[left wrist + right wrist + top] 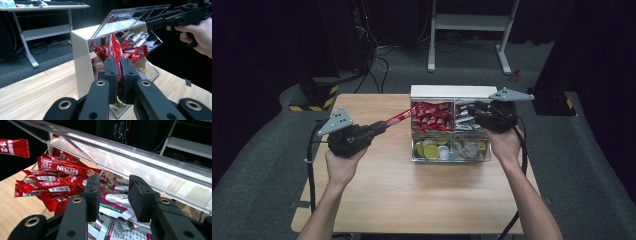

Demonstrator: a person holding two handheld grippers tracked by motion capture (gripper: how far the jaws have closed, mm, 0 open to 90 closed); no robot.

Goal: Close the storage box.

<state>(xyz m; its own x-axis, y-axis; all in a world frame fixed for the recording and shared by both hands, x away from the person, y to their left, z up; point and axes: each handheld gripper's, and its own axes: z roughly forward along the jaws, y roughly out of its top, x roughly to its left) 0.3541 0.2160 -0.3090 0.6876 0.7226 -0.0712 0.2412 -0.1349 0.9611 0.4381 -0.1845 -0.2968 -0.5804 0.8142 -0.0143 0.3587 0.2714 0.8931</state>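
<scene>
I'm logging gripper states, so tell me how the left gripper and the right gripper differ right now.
The left gripper is shut on a red sachet; the right gripper holds nothing between its parted jaws. The left gripper sits left of the clear box, out over the table; the right gripper reaches in at the box's right rear, under the raised lid, above white sachets. Both are black, hand-held and cabled.

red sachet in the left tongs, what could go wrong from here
The left tongs pinch the red sachet by one end only, so it may slip or swing loose over the table. The right tongs seem to prop the clear lid; if they shift, it could drop onto the box.
</scene>
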